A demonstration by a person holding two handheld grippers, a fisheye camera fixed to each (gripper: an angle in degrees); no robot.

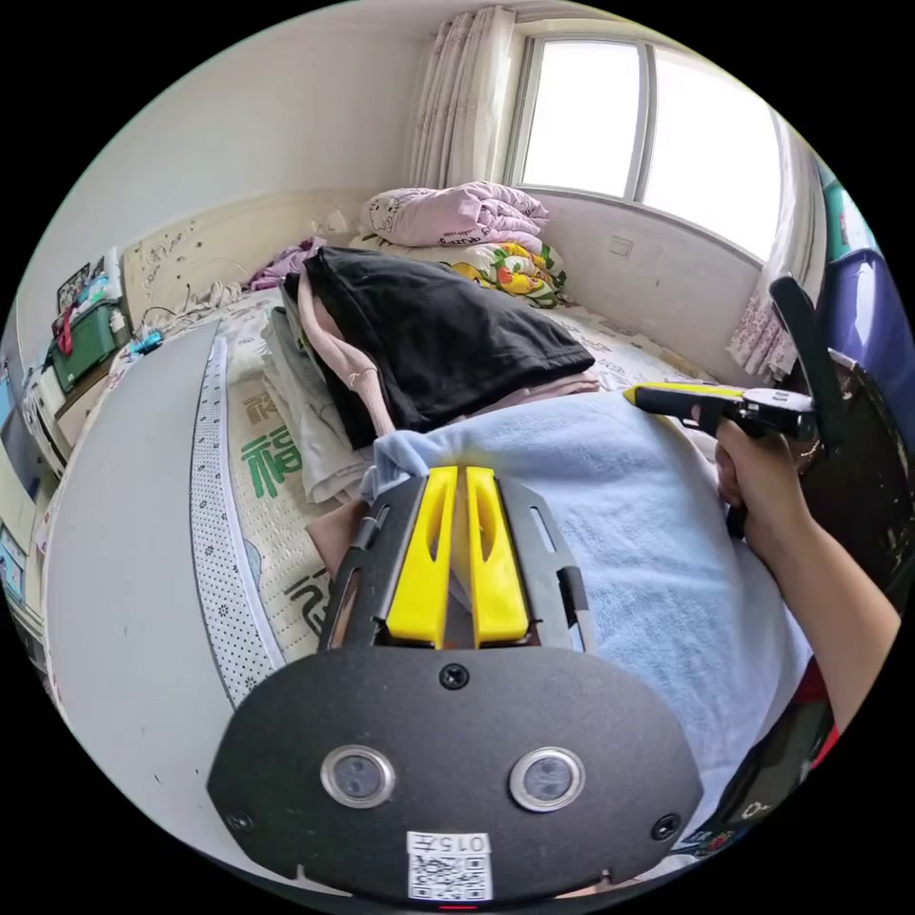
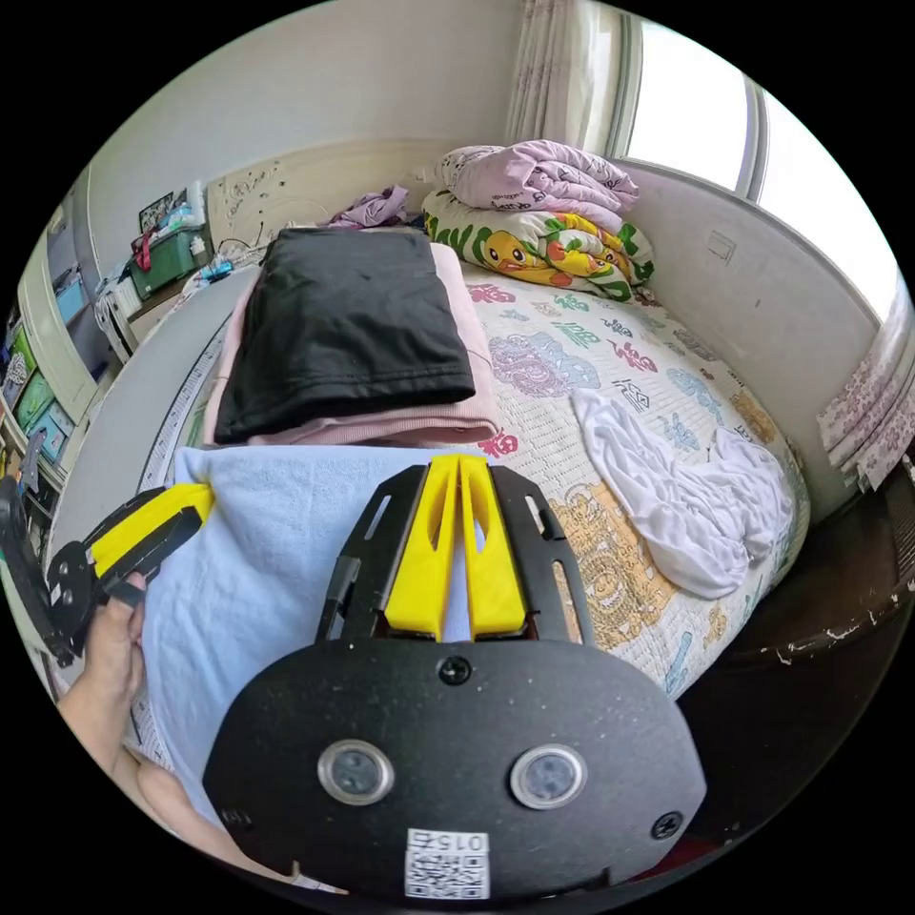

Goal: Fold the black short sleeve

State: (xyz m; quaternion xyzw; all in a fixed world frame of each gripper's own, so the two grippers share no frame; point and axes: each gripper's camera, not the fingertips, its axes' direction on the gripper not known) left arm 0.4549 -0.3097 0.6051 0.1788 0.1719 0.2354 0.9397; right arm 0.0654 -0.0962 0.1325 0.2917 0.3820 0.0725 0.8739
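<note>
Two tools gripping a light blue towel over a bed, folded black short sleeve beyond.

Nearest, left tool (image 1: 456, 469) and right tool (image 2: 459, 460), jaws narrow, pinching the light blue towel (image 2: 276, 534); best kept level and taut. Farther, black short sleeve (image 2: 348, 324) atop a pink garment (image 2: 457, 405). Beside, crumpled white garment (image 2: 686, 505); beyond, piled quilts (image 2: 543, 214).

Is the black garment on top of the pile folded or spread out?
Folded: the black garment lies as a neat rectangle atop the pink garment.
</note>
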